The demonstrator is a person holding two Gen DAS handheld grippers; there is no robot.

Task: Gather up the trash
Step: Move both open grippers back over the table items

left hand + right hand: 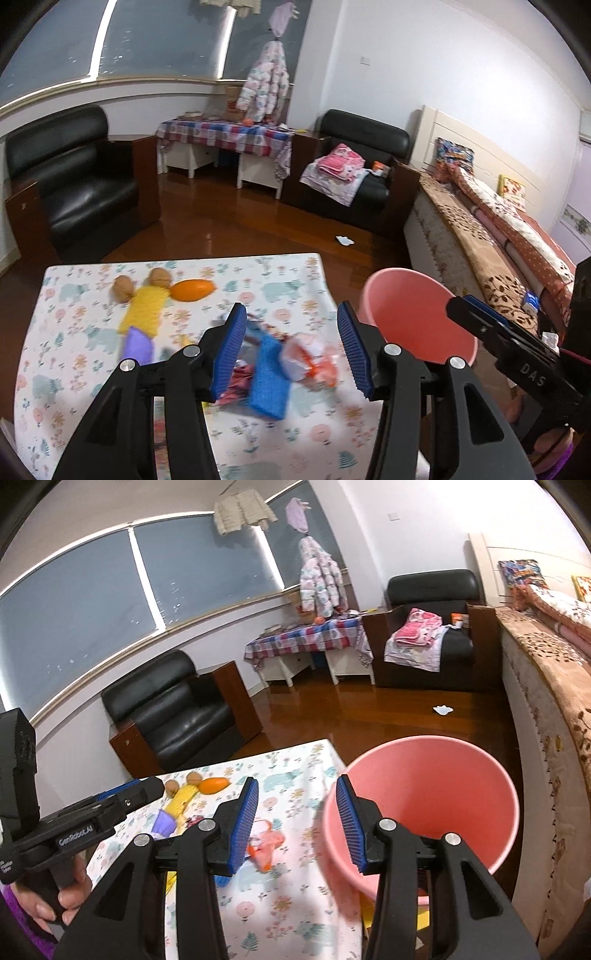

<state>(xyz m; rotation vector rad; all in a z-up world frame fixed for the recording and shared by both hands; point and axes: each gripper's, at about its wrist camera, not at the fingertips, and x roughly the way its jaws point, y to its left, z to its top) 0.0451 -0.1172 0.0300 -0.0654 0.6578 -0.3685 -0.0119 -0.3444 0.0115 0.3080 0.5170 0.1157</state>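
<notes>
On the floral tablecloth (74,332) lies blurred trash: a blue flat piece (267,373), a red patterned wrapper (240,380) and an orange-and-white plastic wrapper (310,358) (264,845). My left gripper (291,347) hovers over this pile, open, with nothing touching its blue pads. A pink bin (417,314) (424,797) stands off the table's right edge. My right gripper (297,827) is open above the gap between table and bin, its right pad in front of the bin's near rim. From the left wrist view it (458,304) reaches in from the right by the bin's rim.
Farther back on the cloth lie two walnuts (122,290), an orange oval object (192,290) and a yellow-and-purple item (146,310). A white scrap (443,709) lies on the wooden floor. A bed (480,236) runs along the right, black armchairs (74,177) stand behind. A hand (55,897) holds the left gripper.
</notes>
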